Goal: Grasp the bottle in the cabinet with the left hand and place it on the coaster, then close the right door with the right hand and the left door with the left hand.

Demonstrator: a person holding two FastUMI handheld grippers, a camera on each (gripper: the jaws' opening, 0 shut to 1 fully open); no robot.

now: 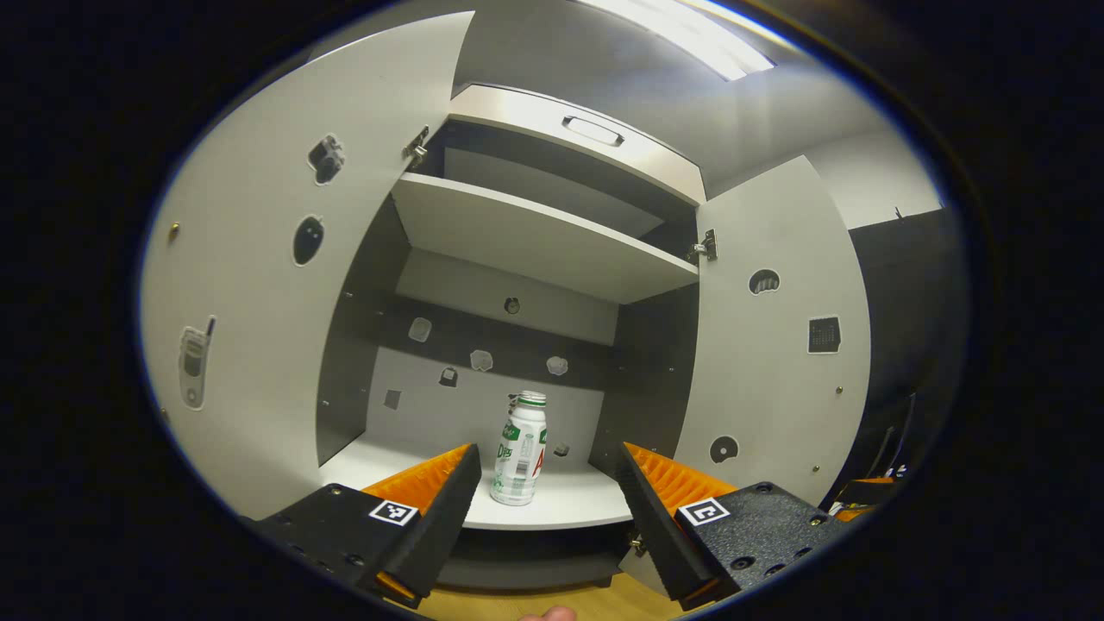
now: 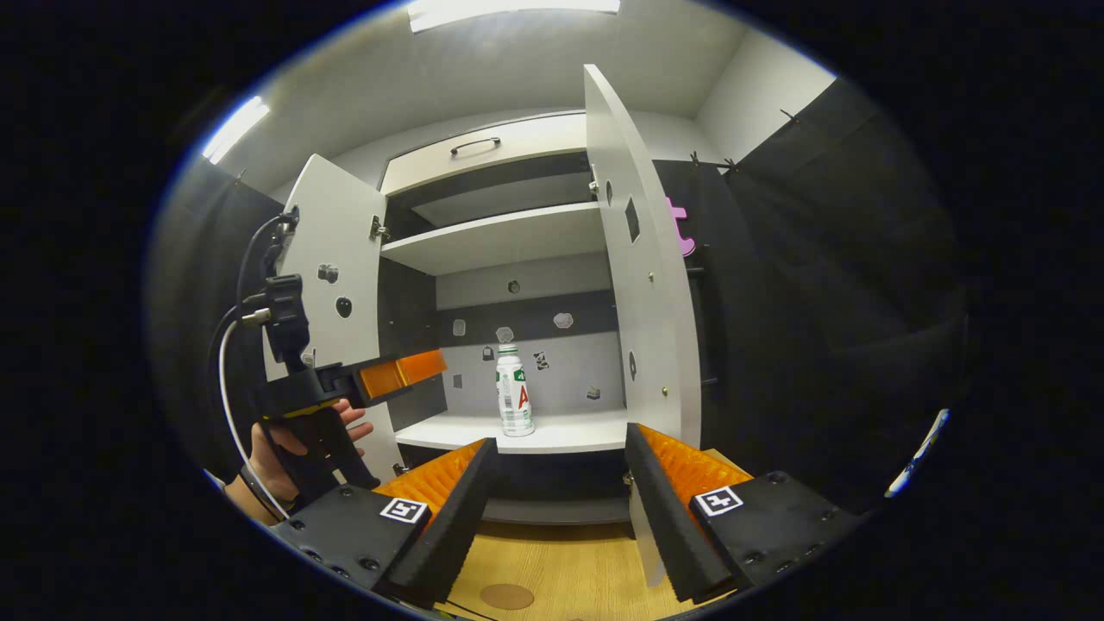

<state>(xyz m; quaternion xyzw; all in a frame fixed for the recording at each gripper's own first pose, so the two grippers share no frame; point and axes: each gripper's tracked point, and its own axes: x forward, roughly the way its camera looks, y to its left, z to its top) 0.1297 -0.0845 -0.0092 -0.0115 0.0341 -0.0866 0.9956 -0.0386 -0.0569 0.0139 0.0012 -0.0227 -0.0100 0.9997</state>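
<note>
A white bottle [image 1: 520, 449] with a green cap stands upright on the cabinet's lower shelf [image 1: 569, 504], near its front edge. Both cabinet doors stand wide: the left door [image 1: 285, 259] and the right door [image 1: 772, 336]. My left gripper [image 1: 545, 487] is open, a short way in front of the shelf, with the bottle seen between its fingers but farther off. In the right gripper view the bottle [image 2: 514, 403] stands on the shelf between the left door [image 2: 332, 267] and the right door [image 2: 642, 276]. My right gripper [image 2: 561, 483] is open and holds nothing. A round brown coaster [image 2: 506, 596] lies on the wooden top below it.
An upper shelf [image 1: 543, 237] spans the cabinet, with a drawer and handle [image 1: 593, 131] above it. In the right gripper view a hand [image 2: 289, 444] holds the left gripper [image 2: 401, 373] at the left, its cable hanging down. The wooden top [image 2: 569, 569] lies in front of the cabinet.
</note>
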